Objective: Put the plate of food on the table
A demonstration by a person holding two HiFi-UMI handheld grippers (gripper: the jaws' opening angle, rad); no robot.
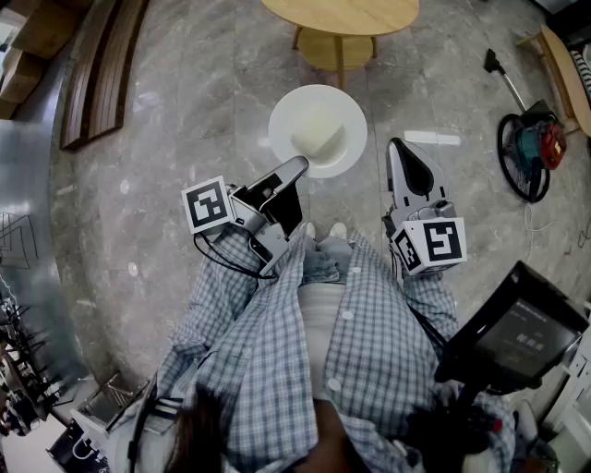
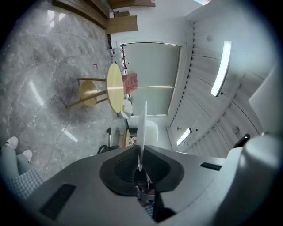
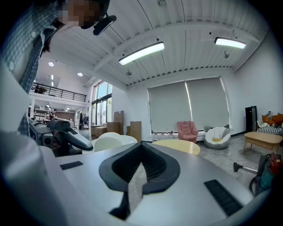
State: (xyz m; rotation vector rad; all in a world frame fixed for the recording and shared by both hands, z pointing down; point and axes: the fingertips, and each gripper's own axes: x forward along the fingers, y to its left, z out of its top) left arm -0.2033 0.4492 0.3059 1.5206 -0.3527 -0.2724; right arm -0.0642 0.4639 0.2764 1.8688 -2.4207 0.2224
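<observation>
1. Grey marble floor (image 1: 157,148) fills the head view. The round wooden counter (image 1: 339,17) stands at its top edge, ahead of me.
2. The white plate (image 1: 325,164), with a pale heap of food (image 1: 319,139) on it, hangs in the air on my side of the counter. It is near the counter but not over its top yet.
3. My left gripper (image 1: 301,165) has its fingers clenched on the plate's rim, on the side away from the counter. In the left gripper view the plate shows edge-on, running straight out from between the pads toward the counter.
4. My right gripper (image 1: 398,145) has its fingers pressed together on nothing. It sits beside the plate, apart from it, and about as far from the counter as the left one.
5. The relation that counts is that the counter lies straight ahead of the left fingers, on the same line along which the plate sticks out. The plate's far edge therefore leads. I judge the coming move to be a straight carry forward until the whole plate is over the top, then a lowering.
6. The hold is on one side of the rim only, so the risk I see is the far edge sagging. The right gripper is near enough to steady it.
</observation>
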